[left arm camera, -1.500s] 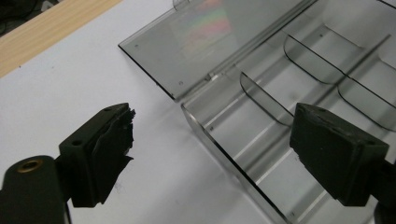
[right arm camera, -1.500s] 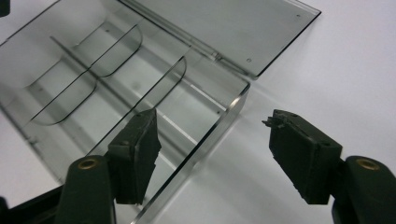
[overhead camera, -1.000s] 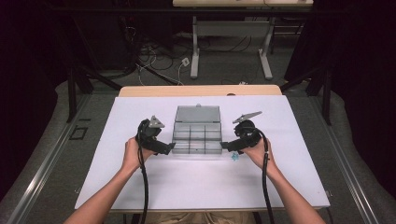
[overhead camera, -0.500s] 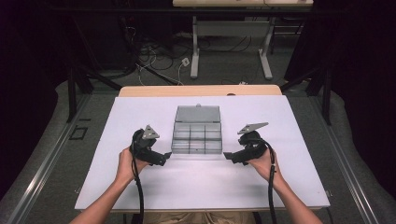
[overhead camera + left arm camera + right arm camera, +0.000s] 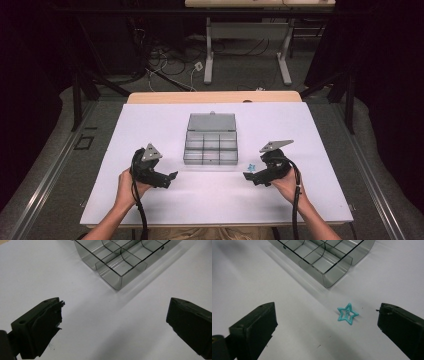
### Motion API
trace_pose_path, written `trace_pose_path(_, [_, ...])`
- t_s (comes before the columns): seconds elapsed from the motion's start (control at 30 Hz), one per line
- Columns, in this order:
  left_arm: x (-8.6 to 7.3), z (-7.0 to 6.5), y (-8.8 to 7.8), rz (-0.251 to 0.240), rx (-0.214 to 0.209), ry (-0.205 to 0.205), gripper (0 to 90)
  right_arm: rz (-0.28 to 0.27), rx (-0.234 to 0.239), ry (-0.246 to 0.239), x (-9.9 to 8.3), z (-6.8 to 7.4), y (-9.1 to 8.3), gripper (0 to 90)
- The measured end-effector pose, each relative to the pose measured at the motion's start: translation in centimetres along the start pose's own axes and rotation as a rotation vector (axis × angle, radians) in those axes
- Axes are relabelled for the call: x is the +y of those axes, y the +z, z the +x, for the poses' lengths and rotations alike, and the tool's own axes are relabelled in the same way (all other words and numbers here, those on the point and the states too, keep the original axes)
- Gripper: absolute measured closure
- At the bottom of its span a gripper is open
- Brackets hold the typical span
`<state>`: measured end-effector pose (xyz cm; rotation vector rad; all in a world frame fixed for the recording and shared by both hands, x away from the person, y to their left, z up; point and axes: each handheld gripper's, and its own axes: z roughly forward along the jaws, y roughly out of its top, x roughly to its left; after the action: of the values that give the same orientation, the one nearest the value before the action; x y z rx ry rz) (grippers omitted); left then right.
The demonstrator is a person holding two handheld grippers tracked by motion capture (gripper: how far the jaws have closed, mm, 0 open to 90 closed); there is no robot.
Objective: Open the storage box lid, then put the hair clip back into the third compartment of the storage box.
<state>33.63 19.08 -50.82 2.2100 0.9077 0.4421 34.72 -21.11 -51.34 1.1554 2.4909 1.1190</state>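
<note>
Near edge: left gripper (image 5: 172, 176) held low over bare white table sheet (image 5: 210, 200), jaws released and wide apart, nothing between them. Right gripper (image 5: 246, 175) likewise over bare sheet, jaws just opened further, spread wide, gripping nothing.

Small teal star-shaped clip (image 5: 347, 314) lay flat on the sheet just ahead of the right gripper, between its jaw tips in the right gripper view but touched by neither; sat just off the near right corner of the smoky clear plastic compartment box (image 5: 210, 148), apart from it. Same star (image 5: 252, 166) seen from above, beside the right gripper's tips.

Open room on all sides of both grippers; box's near wall the only edge close by.

Versus one second earlier: both hands drawn back from the box sides toward the near edge. Box unmoved, lid lying open behind.

Farther: wooden strip at table's far edge, grey carpet, cables, white desk legs, dark surroundings.
</note>
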Motion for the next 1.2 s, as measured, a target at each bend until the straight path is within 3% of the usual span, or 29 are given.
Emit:
trace_pose_path(0.03, [-0.1,0.0,-0.1,0.005,-0.002,-0.003,0.0,0.017,-0.002,-0.006,-0.1,0.0,-0.1,0.6])
trace_pose_path(0.43, [-1.3,0.2,-1.3,0.007,-0.001,-0.021,0.0,-0.004,0.006,0.015,-1.3,0.1,-0.7,0.0])
trace_pose_path(0.5, [-1.4,0.1,-1.4,0.0,-0.001,-0.027,0.0,-0.011,-0.006,-0.001,-1.2,0.0,-0.8,0.0])
trace_pose_path(0.8, [-2.0,0.0,-1.7,0.0,0.002,-0.036,0.0,-0.063,-0.059,0.02,-0.9,-1.2,-0.8,0.5])
trace_pose_path(1.1, [-1.9,0.1,-1.2,0.011,-0.015,-0.033,0.0,-0.073,-0.117,0.034,-0.4,-2.6,-0.1,30.3])
trace_pose_path(1.2, [-1.9,0.0,-1.1,0.009,-0.021,-0.038,0.0,-0.06,-0.11,0.016,-0.3,-3.0,0.5,39.8])
